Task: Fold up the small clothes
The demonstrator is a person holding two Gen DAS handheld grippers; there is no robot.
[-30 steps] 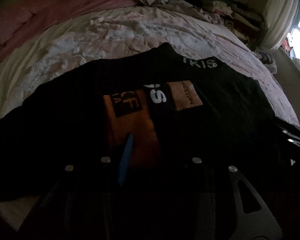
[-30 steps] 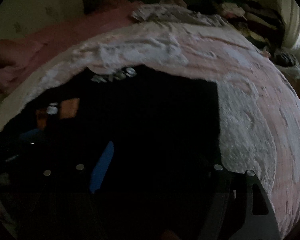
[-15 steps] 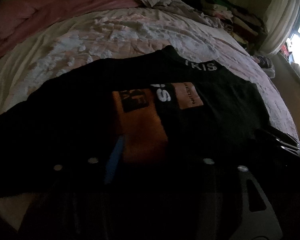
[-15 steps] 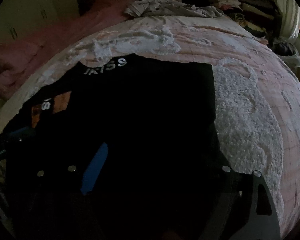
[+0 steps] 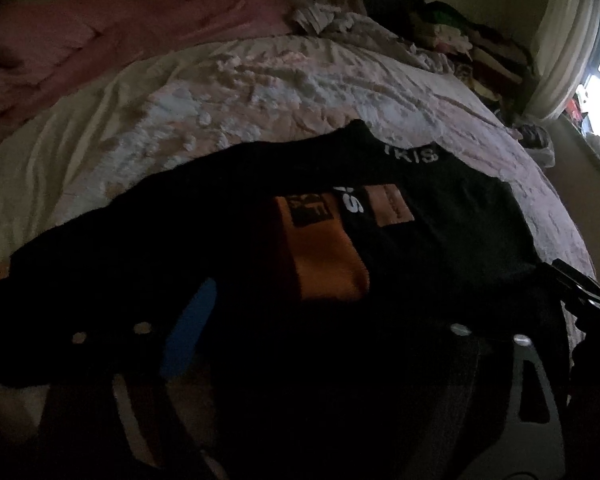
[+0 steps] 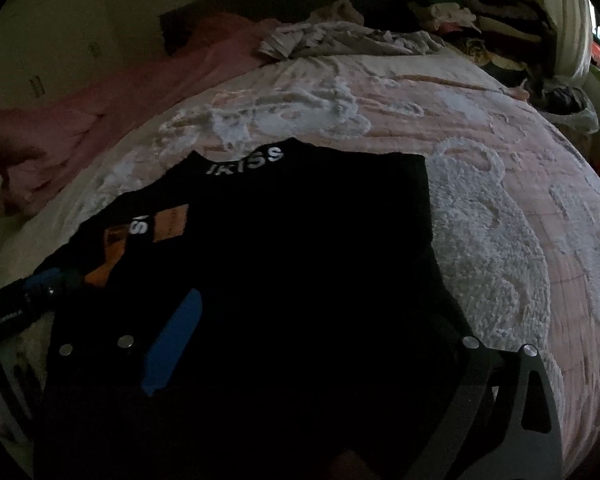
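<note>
Below the left wrist camera, a black garment (image 5: pixel 440 240) is seen spread flat on a pink and white textured bedspread (image 5: pixel 260 92), with white lettering at its far edge and an orange panel (image 5: pixel 324 256) with a smaller tan patch near its middle. The left gripper (image 5: pixel 300 340) is held over the near part of the garment, its jaws opening and standing wide apart; no cloth is seen pinched between them, though the dark picture hides much. A blue pad (image 5: pixel 188 336) is visible on its left finger. At the right edge part of the right gripper (image 5: pixel 580 296) is seen. A pink blanket (image 5: pixel 100 40) lies bunched at the far left, and piled clothes (image 5: pixel 460 40) are stacked at the far right beside a pale curtain (image 5: pixel 564 40). From the right wrist camera, the same garment (image 6: pixel 300 240) is shown with its right edge lying straight on the bedspread (image 6: pixel 520 200). The right gripper (image 6: pixel 300 348) is likewise opening, jaws wide apart over the cloth, nothing visibly gripped. The left gripper (image 6: pixel 40 284) is seen at the left edge.
</note>
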